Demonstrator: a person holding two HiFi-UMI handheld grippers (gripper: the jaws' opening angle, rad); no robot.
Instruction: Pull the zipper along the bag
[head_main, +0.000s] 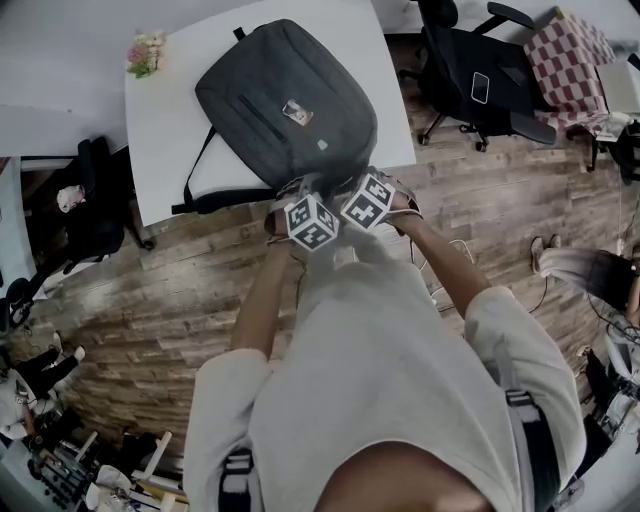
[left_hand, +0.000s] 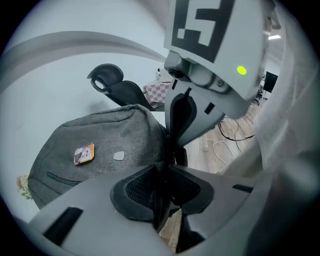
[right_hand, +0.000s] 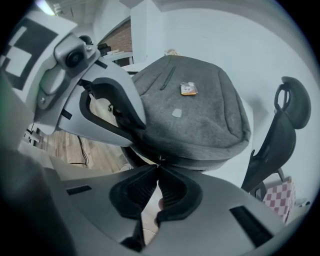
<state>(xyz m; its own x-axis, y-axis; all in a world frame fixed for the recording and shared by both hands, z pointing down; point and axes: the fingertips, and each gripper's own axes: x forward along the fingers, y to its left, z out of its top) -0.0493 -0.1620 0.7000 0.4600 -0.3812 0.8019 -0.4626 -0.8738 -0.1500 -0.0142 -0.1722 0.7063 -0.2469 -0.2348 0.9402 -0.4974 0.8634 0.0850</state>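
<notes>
At frame centre, fingers (left_hand: 137, 187) of the left gripper (left_hand: 162, 165) clamp the dark grey fabric backpack (left_hand: 100, 145) by its edge. The right gripper (right_hand: 159, 167) pinches its small zipper pull (right_hand: 161, 158).

No legible text anywhere. Small badge (head_main: 297, 112) on bag (head_main: 260, 80) front, pale tag (head_main: 324, 145) beside it: print unreadable.

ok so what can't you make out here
zipper: head view, hidden under the left gripper and right gripper.
what the right jaws pinch: right gripper view, too small, maybe the pull.
patch print on the bag: too small in every view.
dark strip in left jaws: strap or edge, unclear.
</notes>
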